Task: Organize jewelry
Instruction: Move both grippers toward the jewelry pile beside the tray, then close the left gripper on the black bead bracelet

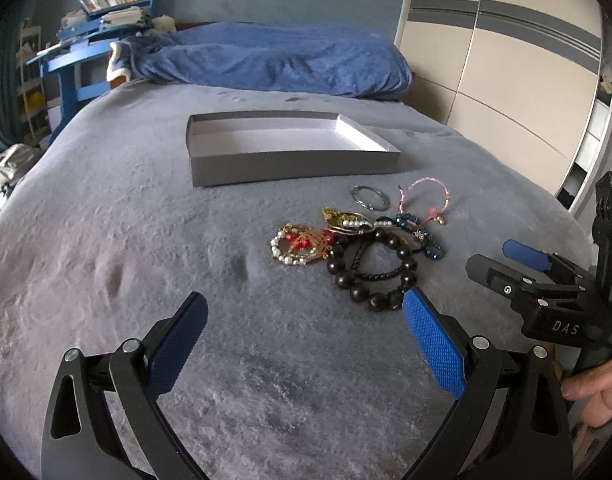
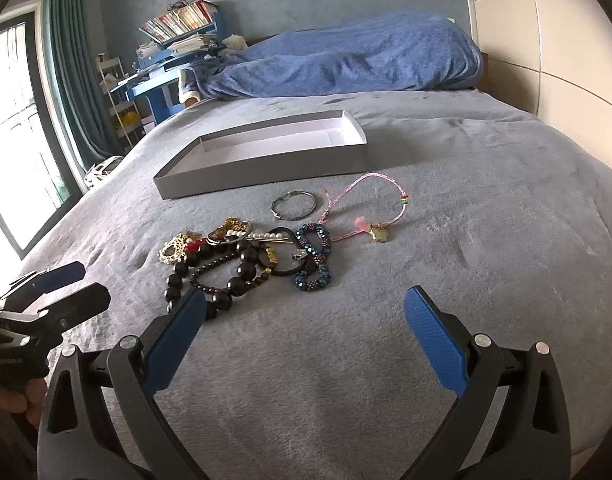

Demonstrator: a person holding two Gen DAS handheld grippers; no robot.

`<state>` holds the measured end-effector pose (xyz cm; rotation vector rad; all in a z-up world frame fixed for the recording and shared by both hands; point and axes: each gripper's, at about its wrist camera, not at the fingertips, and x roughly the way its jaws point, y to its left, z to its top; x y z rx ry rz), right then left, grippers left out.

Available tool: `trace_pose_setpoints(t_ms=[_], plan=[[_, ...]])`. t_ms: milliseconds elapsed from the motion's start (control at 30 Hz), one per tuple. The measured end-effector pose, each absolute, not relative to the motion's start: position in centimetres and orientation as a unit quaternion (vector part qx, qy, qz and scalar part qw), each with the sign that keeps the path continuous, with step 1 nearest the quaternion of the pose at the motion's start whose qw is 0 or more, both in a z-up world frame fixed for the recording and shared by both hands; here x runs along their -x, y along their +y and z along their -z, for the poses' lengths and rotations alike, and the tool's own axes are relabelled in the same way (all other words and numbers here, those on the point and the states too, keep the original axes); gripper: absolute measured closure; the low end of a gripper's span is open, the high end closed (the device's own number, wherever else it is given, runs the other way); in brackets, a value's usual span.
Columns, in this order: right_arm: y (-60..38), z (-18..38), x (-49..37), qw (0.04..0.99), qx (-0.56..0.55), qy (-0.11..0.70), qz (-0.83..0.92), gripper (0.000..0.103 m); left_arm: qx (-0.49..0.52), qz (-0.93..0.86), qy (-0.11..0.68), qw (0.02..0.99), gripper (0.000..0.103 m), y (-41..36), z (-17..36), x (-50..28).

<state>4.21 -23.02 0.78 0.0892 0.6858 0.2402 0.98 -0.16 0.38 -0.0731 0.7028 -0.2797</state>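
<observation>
A pile of jewelry lies on the grey bed cover: a black bead bracelet [image 1: 372,268] [image 2: 229,276], a pearl and red piece [image 1: 295,246], a blue bead bracelet [image 2: 316,258], a silver ring bangle [image 1: 370,197] [image 2: 293,205] and a pink cord bracelet [image 1: 426,196] [image 2: 366,204]. An open grey box [image 1: 293,162] [image 2: 261,168] stands behind the pile; its inside shows nothing. My left gripper [image 1: 306,320] is open and empty, just in front of the pile. My right gripper [image 2: 306,316] is open and empty, in front and right of the pile.
The grey bed cover [image 1: 125,220] spreads all around. A blue duvet [image 1: 273,60] lies at the head of the bed. A blue desk with books [image 1: 89,44] stands far left. A wardrobe [image 1: 506,80] runs along the right. A window [image 2: 13,128] is on the left.
</observation>
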Motion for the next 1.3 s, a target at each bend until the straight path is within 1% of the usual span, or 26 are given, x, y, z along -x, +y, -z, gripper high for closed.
trace_pose_setpoints(t_ms=[767,800,867,900,933,1000,1067,1167,1200,1267,1300], plan=[[-23.4,-1.6,-4.3,0.935,-0.037,0.334,-0.11,0.005,0.007,0.145,0.356,0.923,0.006,-1.5,-0.2,-1.6],[-23.3,-1.7,-4.4,0.935,-0.035,0.335,-0.11,0.005,0.005,0.146,0.358,0.922,0.007,-1.6,-0.2,-1.7],[-23.4,-1.9,-4.6,0.934,-0.029,0.34,-0.11,0.005,-0.004,0.15,0.359,0.921,0.014,-2.1,-0.2,-1.8],[-23.5,-2.0,-4.7,0.932,-0.026,0.344,-0.109,0.005,-0.008,0.157,0.365,0.918,0.021,-2.4,-0.2,-2.0],[-23.4,-2.1,-4.9,0.931,-0.025,0.348,-0.11,0.005,-0.01,0.161,0.369,0.915,0.025,-2.6,-0.2,-2.2],[-23.7,-2.3,-5.4,0.927,-0.024,0.357,-0.114,0.005,-0.009,0.172,0.374,0.911,0.028,-3.0,-0.1,-2.4],[-24.0,-2.6,-5.8,0.926,-0.022,0.359,-0.112,0.005,-0.009,0.179,0.377,0.909,0.029,-3.3,-0.1,-2.6],[-24.4,-2.8,-6.2,0.926,-0.028,0.358,-0.115,0.005,-0.009,0.185,0.387,0.903,0.036,-3.9,0.1,-3.2],[-24.4,-2.8,-6.2,0.925,-0.03,0.36,-0.116,0.006,-0.01,0.185,0.391,0.902,0.039,-4.1,0.2,-3.4],[-24.5,-2.6,-6.4,0.923,-0.032,0.364,-0.119,0.014,-0.015,0.182,0.397,0.9,0.041,-4.3,0.5,-3.7],[-24.4,-2.5,-6.4,0.922,-0.032,0.367,-0.118,0.016,-0.018,0.181,0.399,0.899,0.042,-4.5,0.6,-3.8]])
